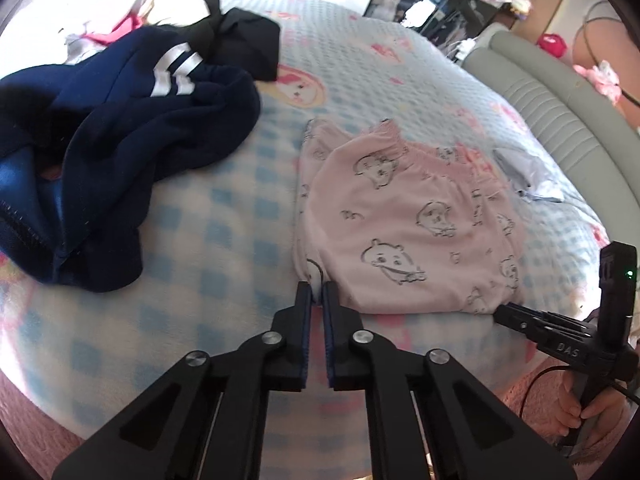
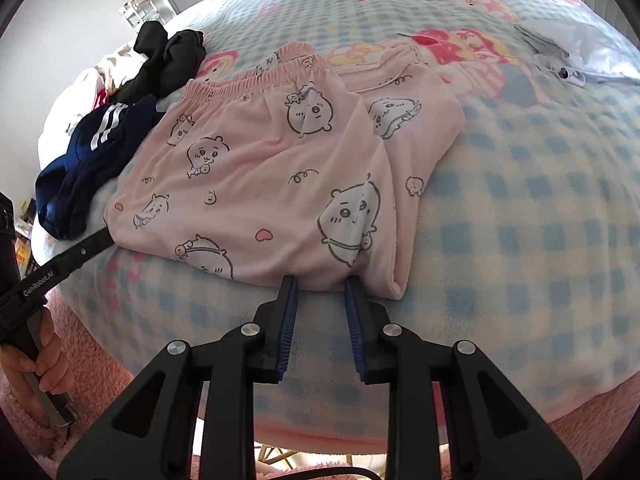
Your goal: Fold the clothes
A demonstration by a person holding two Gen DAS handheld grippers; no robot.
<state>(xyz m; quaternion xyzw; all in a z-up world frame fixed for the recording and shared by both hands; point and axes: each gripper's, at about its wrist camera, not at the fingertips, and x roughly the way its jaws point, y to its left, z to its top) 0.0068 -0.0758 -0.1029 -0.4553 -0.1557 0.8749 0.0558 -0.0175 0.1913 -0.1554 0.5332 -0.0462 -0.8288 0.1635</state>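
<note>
Pink pajama pants lie folded on the bed — left tool pinches their near hem, right tool gapes empty at it — folding seems midway or finishing.

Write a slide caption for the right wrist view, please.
Open right gripper at the near edge of folded pink pyjama trousers on a checked blanket.

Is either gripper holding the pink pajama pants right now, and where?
The left gripper pinches the pink pajama pants at their near left corner. The right gripper is open at the near edge, gripping nothing.
</note>
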